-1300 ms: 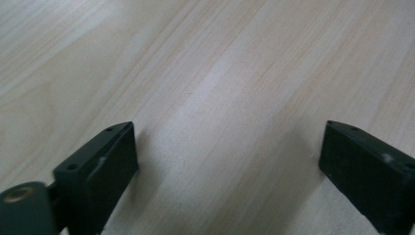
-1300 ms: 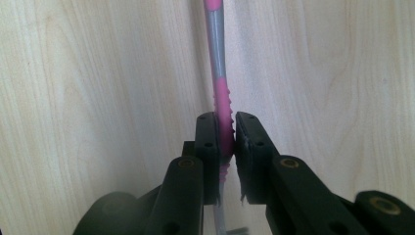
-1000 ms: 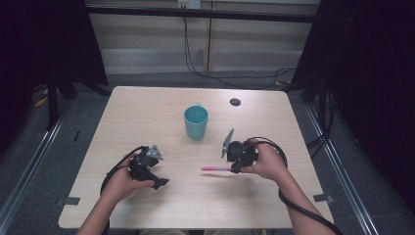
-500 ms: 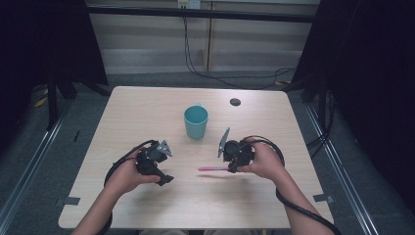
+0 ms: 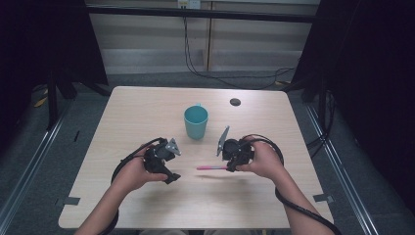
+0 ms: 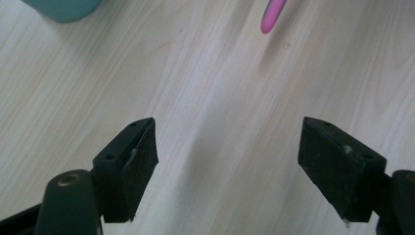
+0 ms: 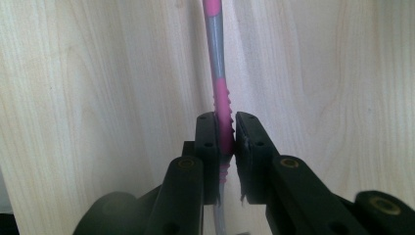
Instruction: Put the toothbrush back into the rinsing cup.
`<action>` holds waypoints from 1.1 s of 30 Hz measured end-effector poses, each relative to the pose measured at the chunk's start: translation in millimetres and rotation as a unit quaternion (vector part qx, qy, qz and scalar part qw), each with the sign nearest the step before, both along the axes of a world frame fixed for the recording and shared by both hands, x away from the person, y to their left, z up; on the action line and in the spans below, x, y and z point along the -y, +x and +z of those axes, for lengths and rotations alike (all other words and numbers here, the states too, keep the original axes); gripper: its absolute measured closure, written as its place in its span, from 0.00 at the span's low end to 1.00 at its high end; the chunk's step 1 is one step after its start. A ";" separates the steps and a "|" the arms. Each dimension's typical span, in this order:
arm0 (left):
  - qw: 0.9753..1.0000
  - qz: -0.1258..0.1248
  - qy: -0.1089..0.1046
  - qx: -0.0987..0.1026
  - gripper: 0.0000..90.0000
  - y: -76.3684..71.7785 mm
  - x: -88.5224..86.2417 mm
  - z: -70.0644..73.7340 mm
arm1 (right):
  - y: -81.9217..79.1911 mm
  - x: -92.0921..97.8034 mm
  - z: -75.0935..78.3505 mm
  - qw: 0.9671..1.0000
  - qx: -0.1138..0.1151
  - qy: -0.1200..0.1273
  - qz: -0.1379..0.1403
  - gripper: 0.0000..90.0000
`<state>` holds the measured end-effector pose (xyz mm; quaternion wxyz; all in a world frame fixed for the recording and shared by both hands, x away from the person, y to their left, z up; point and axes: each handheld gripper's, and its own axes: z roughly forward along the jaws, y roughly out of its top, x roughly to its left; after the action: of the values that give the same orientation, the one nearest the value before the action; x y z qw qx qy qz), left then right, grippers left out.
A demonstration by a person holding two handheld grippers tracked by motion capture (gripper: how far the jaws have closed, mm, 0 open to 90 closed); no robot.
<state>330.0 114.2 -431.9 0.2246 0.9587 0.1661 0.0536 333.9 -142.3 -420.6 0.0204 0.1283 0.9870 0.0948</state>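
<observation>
Right now the right hand-held gripper [image 7: 226, 134] pinches one pink pen [image 7: 219, 78] just in front of the single teal cup [image 5: 195, 122] on the surface [image 5: 147, 107]. Left of that cup's near side, the left hand-held gripper [image 6: 227, 161] hangs spread wide with nothing between its jaws.

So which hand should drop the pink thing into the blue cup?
The right one, probably. The right gripper is already shut on the pink toothbrush, and the teal cup stands close ahead of it. The left gripper is open with nothing between its jaws.
</observation>
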 end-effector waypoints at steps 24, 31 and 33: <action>0.999 -0.027 -0.006 0.030 0.29 -6.3 23.2 7.9 | 3.1 -7.8 2.4 1.000 -0.003 0.011 -0.004 0.90; 0.999 -0.036 -0.003 0.038 0.30 -7.7 29.1 7.3 | 2.5 -8.5 2.0 1.000 -0.005 0.014 -0.006 0.90; 0.998 -0.038 -0.003 0.041 0.31 -8.1 30.7 7.6 | 2.3 -8.6 2.9 1.000 -0.007 0.017 -0.011 0.90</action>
<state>321.9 83.5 -424.3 0.2358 0.9607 0.1201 0.0839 336.3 -133.7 -417.7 0.0123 0.1402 0.9839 0.1101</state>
